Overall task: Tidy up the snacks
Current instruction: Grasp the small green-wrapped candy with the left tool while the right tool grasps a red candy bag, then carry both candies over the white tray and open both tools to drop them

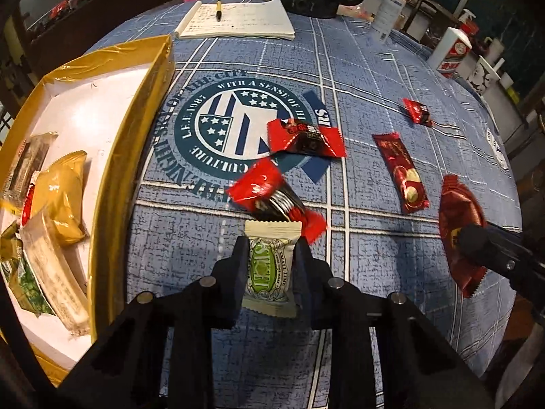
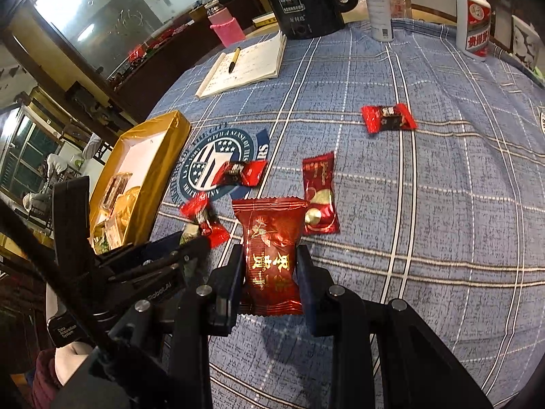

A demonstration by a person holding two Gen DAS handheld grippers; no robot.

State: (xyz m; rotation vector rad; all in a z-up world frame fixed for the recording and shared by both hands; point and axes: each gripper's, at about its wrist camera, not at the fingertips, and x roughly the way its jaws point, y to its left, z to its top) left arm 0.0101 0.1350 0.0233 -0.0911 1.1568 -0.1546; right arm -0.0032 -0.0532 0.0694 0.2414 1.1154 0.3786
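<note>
Snacks: left hand-held gripper clamps lime packet, red candy touching; right hand-held gripper clamps red pouch.

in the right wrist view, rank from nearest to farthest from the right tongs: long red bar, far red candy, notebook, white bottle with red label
1. Long red bar, just ahead of the right tongs, slightly right.
2. Far red candy, mid-table, ahead and right.
3. Notebook, far side, ahead and left.
4. White bottle, back right edge; too close to call against the notebook.
</note>
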